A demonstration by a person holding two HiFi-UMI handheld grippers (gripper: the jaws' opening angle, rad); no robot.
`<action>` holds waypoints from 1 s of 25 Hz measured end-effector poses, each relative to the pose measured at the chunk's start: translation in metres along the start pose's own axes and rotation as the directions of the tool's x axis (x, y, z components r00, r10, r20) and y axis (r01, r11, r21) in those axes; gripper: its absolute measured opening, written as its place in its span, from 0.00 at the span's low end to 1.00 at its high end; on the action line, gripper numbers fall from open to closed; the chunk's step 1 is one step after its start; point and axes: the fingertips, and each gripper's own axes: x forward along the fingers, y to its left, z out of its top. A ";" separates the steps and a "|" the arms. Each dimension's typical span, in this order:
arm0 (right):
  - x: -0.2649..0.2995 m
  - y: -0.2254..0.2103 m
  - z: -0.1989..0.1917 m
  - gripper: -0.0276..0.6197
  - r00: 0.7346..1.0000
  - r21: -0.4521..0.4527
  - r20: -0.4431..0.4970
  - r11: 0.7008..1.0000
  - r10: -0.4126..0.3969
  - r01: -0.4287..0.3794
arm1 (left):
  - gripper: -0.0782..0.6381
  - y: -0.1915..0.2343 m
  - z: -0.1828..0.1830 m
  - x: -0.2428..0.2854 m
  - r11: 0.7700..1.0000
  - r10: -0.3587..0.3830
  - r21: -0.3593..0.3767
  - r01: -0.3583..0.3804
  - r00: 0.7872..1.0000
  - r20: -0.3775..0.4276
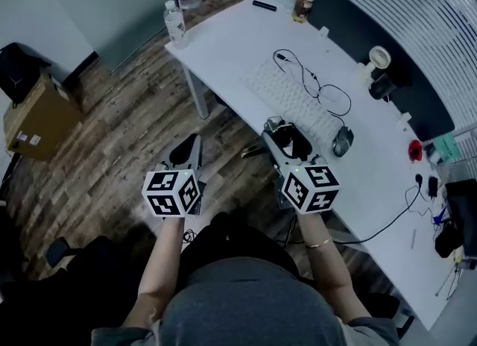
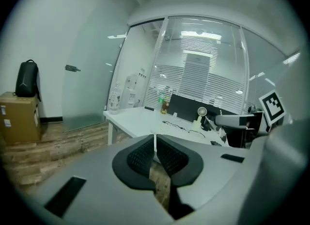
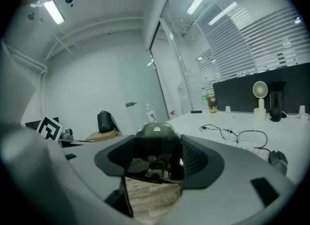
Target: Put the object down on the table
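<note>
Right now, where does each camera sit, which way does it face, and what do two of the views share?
Head view: on the person's head, looking steeply down at the white desk; forearms, left tool, right tool show.
Left gripper view: rides the left tool, looking along shut jaws toward the desk.
Right gripper view: rides the right tool, jaws clamping a dark object.
Shared: both gripper views show the desk fan.

The right gripper clamps a dark object, a white table beyond.

The desk looked smooth, matt white; the floor was grainy wood plank; the held object seemed glossy dark plastic.
</note>
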 end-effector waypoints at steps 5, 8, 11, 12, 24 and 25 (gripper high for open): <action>0.033 0.048 -0.006 0.49 0.984 -0.050 -0.051 0.984 0.169 -0.172 | 0.15 0.036 -0.013 -0.038 0.987 0.153 -0.059 -0.151 0.988 0.025; 0.051 0.088 -0.013 0.49 0.951 -0.084 -0.096 0.950 0.293 -0.301 | 0.15 0.062 -0.024 -0.071 0.957 0.274 -0.114 -0.268 0.961 0.039; 0.064 0.130 -0.021 0.49 0.908 -0.107 -0.141 0.906 0.395 -0.410 | 0.15 0.086 -0.033 -0.108 0.916 0.380 -0.163 -0.367 0.924 0.053; 0.068 0.145 -0.026 0.49 0.890 -0.113 -0.158 0.888 0.427 -0.446 | 0.15 0.094 -0.036 -0.121 0.900 0.413 -0.179 -0.398 0.909 0.056; 0.066 0.367 -0.094 0.49 0.574 -0.151 -0.348 0.561 0.741 -0.814 | 0.15 0.167 -0.098 -0.322 0.596 0.777 -0.390 -0.702 0.626 0.060; 0.062 0.385 -0.103 0.49 0.547 -0.148 -0.366 0.533 0.753 -0.833 | 0.15 0.172 -0.105 -0.340 0.567 0.798 -0.406 -0.717 0.600 0.054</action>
